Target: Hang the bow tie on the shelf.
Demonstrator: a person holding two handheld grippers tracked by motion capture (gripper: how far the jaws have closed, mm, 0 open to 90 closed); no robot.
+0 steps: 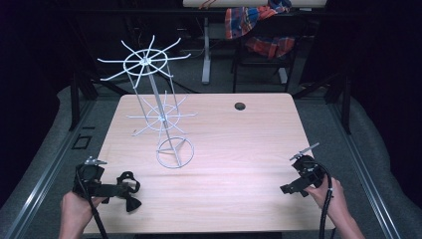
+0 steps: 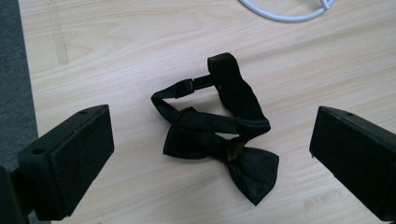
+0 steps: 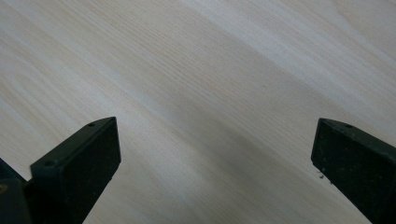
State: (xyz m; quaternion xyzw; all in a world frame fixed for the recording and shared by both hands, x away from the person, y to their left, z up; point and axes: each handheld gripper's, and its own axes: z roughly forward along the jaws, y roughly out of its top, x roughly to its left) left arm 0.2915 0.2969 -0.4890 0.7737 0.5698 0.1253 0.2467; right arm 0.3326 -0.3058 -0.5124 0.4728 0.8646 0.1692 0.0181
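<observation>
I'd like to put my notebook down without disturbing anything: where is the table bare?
The widest bare wood runs from the white wire rack rightward to the table edge, between the dark round hole and the right gripper. It is crowded at the near left, where the black bow tie lies before the open left gripper.

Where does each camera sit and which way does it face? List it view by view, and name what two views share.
High view: above the person's side, looking forward and down on the table; both hands, left gripper and right gripper enter from the bottom.
Left gripper view: rides the left gripper, looking down between its open jaws at the black bow tie.
Right gripper view: rides the right gripper, facing bare tabletop between open jaws.
Shared: the bow tie and the white wire rack base ring appear in the high and left gripper views.
</observation>
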